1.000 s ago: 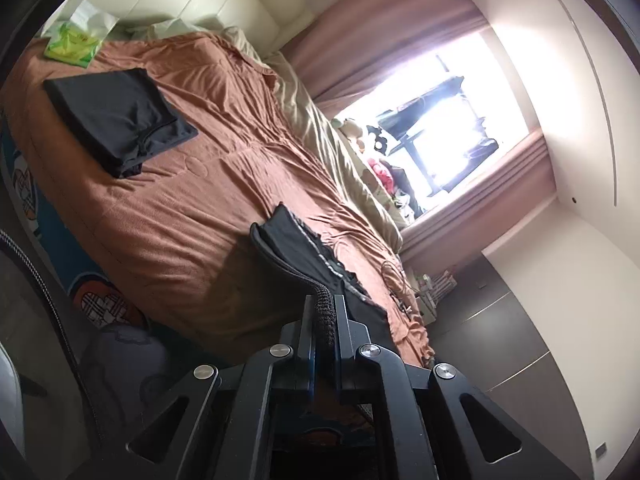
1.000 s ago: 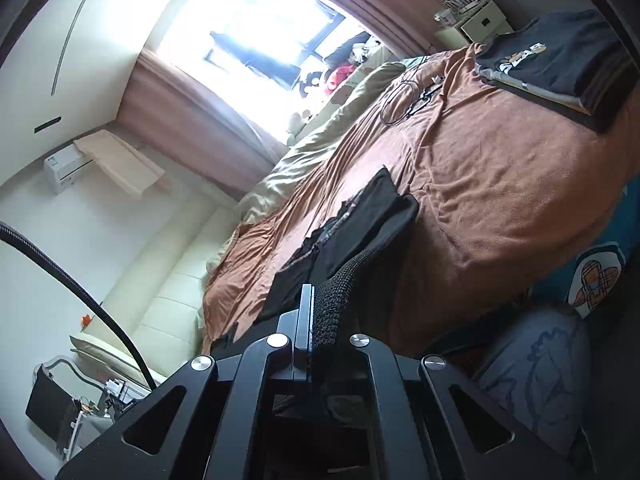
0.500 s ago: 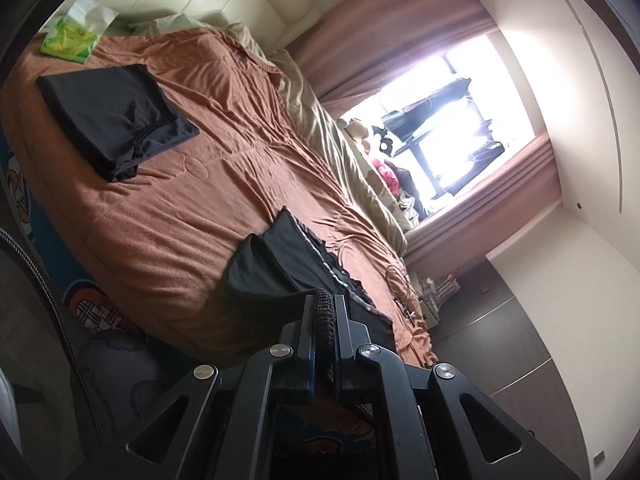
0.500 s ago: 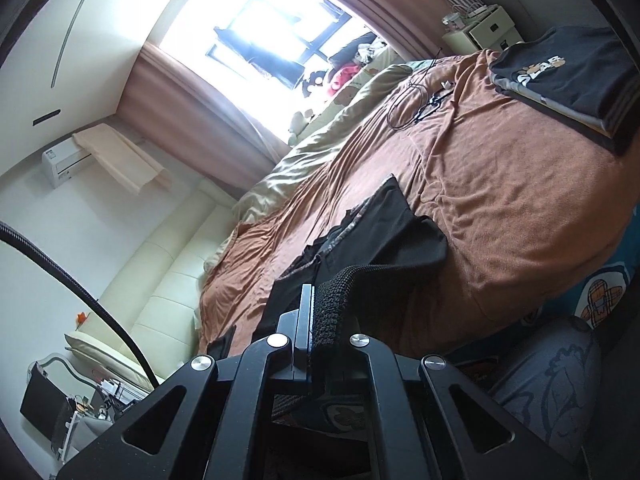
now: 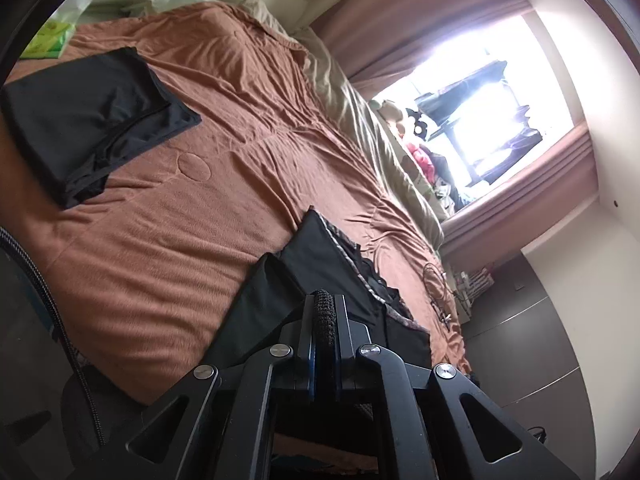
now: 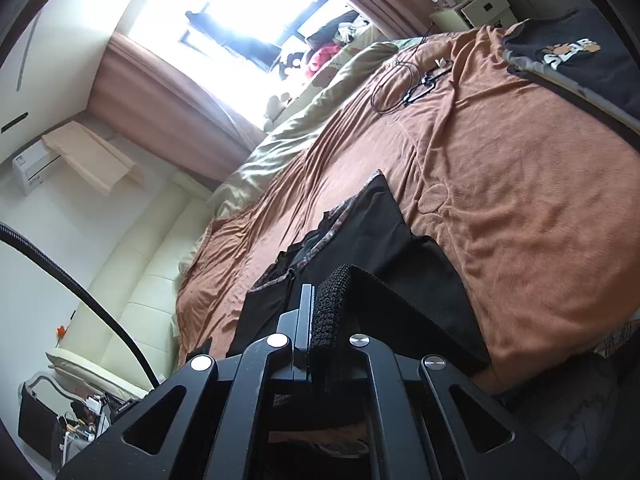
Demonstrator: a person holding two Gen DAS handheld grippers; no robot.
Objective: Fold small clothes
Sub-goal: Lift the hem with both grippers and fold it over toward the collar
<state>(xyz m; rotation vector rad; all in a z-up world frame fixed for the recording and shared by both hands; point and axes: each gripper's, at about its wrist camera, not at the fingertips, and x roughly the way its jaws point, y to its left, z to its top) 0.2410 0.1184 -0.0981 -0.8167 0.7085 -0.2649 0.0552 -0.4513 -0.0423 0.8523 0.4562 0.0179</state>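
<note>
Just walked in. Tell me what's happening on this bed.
A person is folding clothes with two handheld grippers. The left gripper and right gripper are each shut on the near edge of a black garment lying on the brown bedspread, carrying that edge over the rest. A folded black piece lies to one side, and a folded printed shirt to the other.

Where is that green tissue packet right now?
The green tissue packet lies at the far upper left of the left wrist view, at the corner of the brown bedspread, just beyond the folded black garment. The right wrist view does not show it.
</note>
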